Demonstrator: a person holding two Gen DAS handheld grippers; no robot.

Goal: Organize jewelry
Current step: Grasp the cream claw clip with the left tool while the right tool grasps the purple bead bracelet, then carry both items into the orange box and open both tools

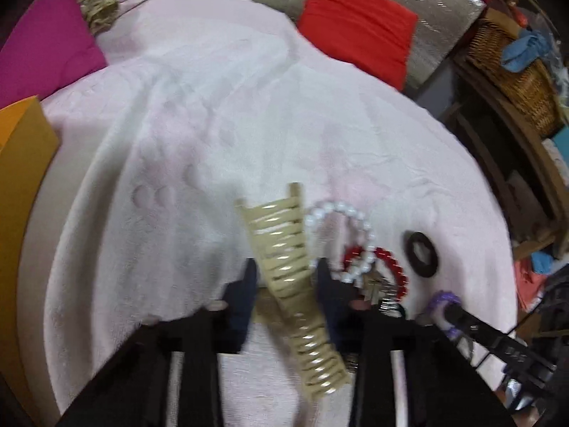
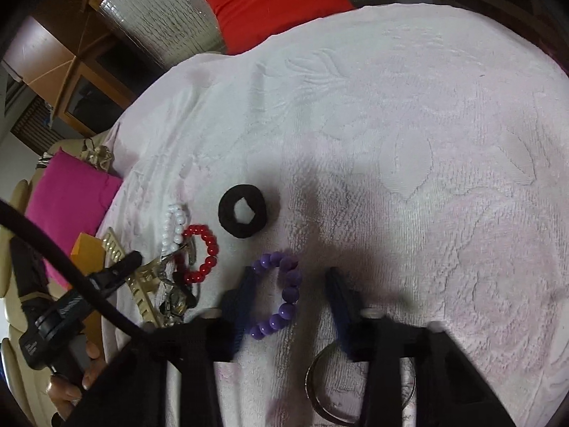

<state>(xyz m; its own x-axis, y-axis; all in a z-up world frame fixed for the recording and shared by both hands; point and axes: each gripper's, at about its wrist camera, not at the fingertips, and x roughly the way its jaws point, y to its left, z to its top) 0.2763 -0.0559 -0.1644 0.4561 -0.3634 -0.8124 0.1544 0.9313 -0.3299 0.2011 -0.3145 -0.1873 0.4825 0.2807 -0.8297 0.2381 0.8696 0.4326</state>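
Currently the left gripper [image 1: 284,284] straddles the gold hair claw [image 1: 290,277], fingers apart and not clamped, positioned for a grasp. The right gripper [image 2: 290,295] stands open around the purple bead bracelet [image 2: 281,295]. Both items lie on the pink towel [image 2: 426,142] near its near edge, beside the clustered red bracelet [image 2: 201,252].
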